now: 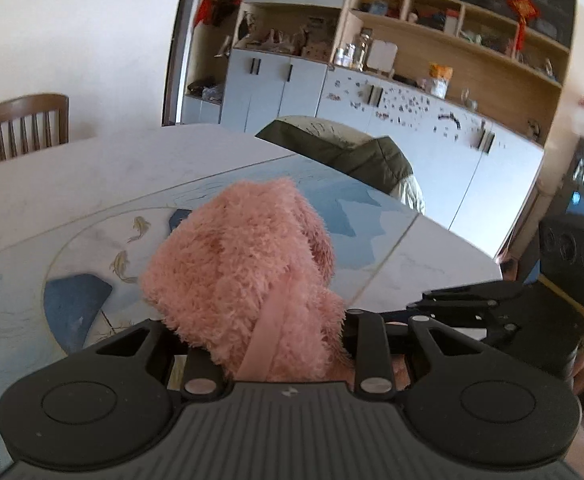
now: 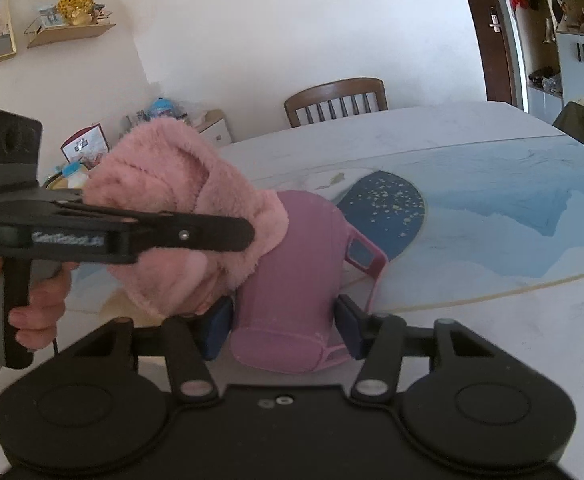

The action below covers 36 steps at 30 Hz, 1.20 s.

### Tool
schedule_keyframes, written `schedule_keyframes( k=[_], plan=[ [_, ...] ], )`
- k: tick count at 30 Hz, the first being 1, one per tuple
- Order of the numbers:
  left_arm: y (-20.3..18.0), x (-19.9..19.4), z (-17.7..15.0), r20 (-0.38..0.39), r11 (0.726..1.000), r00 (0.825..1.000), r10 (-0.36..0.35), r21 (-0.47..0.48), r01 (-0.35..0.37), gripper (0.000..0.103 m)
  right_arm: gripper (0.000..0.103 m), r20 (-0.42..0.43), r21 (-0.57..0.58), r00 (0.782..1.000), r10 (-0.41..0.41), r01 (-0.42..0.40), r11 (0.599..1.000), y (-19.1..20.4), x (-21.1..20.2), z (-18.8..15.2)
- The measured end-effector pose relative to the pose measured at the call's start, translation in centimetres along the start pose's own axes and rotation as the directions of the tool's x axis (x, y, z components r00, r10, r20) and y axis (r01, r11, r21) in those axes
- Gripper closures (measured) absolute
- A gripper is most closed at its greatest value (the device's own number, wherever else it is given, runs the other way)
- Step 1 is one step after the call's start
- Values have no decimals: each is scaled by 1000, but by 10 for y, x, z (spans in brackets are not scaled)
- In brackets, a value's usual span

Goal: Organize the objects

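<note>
A fluffy pink cloth (image 1: 244,276) fills the middle of the left wrist view, bunched between my left gripper's jaws, whose fingertips it hides. In the right wrist view the left gripper (image 2: 228,236) comes in from the left, shut on the same pink cloth (image 2: 172,196), and holds it at the mouth of a pink plastic cup (image 2: 292,264) with a side handle. My right gripper (image 2: 284,324) is shut on the cup's body, its blue pads (image 2: 220,328) pressed on both sides. The cup is tilted, its mouth pointing away toward the cloth.
A round table (image 2: 491,208) with a blue and white painted top lies below both grippers. A wooden chair (image 2: 335,100) stands at its far side, another chair with a dark jacket (image 1: 355,156) by the cabinets (image 1: 411,128). Bottles and boxes (image 2: 92,152) crowd the left.
</note>
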State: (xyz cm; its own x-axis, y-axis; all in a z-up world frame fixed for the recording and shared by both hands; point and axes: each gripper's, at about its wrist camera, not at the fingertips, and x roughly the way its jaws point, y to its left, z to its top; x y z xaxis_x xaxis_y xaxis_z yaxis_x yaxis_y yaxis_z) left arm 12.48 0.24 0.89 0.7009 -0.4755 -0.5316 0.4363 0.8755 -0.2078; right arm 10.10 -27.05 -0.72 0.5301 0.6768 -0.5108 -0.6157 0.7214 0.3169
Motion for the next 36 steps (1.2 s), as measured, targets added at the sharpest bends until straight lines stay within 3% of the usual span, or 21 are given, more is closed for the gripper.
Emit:
schedule_keyframes(
  k=[7,13,16,23,26,31,36],
  plan=[
    [17,2,-7,1,998,1000,26,-52,-26,74,48,-2,-2,1000,-5,5,1000,0,3,0],
    [32,8,-22,-50,993,994,92,-75,-96,74,48,-7,-3,1000,-22,22,1000,5,1,0],
    [36,7,-27,-52,992,994,93,-85,-97,74,48,-13,-2,1000,-29,29,1000,7,0,2],
    [19,-38,-19,58,999,998,-4,-38,6,74,48,-21,-26,999,-47,46,999,11,1,2],
    [12,-53,-15,86,996,993,-79,-43,83,74,48,-23,-41,998,-54,53,998,13,1,2],
    [-8,-50,-11,61,986,984,-166,-10,167,74,48,-26,-66,997,-66,64,996,16,1,2],
    [-23,-16,-13,-12,987,987,-161,24,161,74,48,-33,-92,997,-72,69,993,19,3,2]
  ],
)
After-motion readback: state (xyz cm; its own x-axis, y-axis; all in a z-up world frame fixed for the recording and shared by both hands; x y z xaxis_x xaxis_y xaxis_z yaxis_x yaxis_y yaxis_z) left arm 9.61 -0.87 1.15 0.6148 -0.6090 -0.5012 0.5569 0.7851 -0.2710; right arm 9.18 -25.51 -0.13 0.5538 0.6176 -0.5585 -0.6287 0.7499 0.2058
